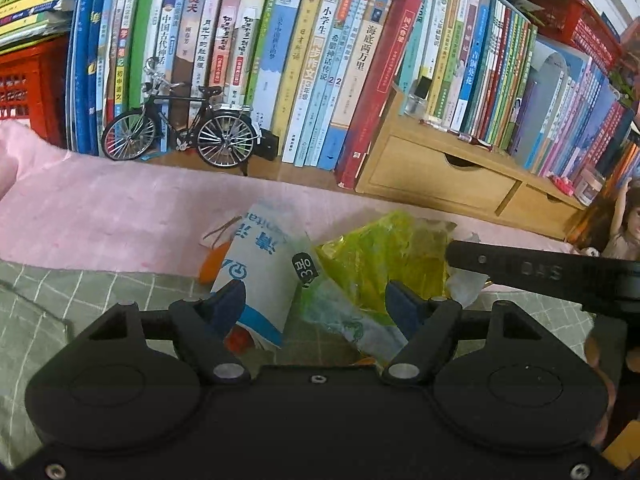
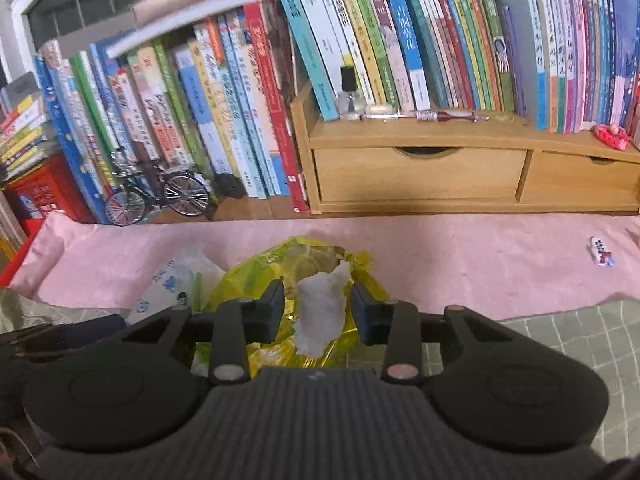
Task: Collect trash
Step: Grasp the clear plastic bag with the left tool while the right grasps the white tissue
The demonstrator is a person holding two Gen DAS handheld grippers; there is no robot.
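Note:
A small heap of trash lies on the pink cloth (image 1: 100, 216): a white-and-blue packet (image 1: 260, 272), a clear green-printed wrapper (image 1: 344, 320), a crumpled yellow plastic bag (image 1: 392, 256) and something orange (image 1: 210, 266) under the packet. My left gripper (image 1: 315, 292) straddles the packet and wrapper, jaws apart, and no squeeze shows. A white tissue (image 2: 324, 312) rests on the yellow bag (image 2: 248, 284). It stands between the fingers of my right gripper (image 2: 317, 286), with yellow showing on both sides of it. One right gripper finger (image 1: 520, 268) reaches in from the right in the left wrist view.
Rows of upright books (image 1: 320, 60) back the surface, with a model bicycle (image 1: 180, 128) and a wooden drawer unit (image 2: 420, 176) in front of them. A green checked cloth (image 1: 48, 300) lies nearest me. A small printed wrapper (image 2: 600, 252) lies far right, a doll (image 1: 624, 224) beyond.

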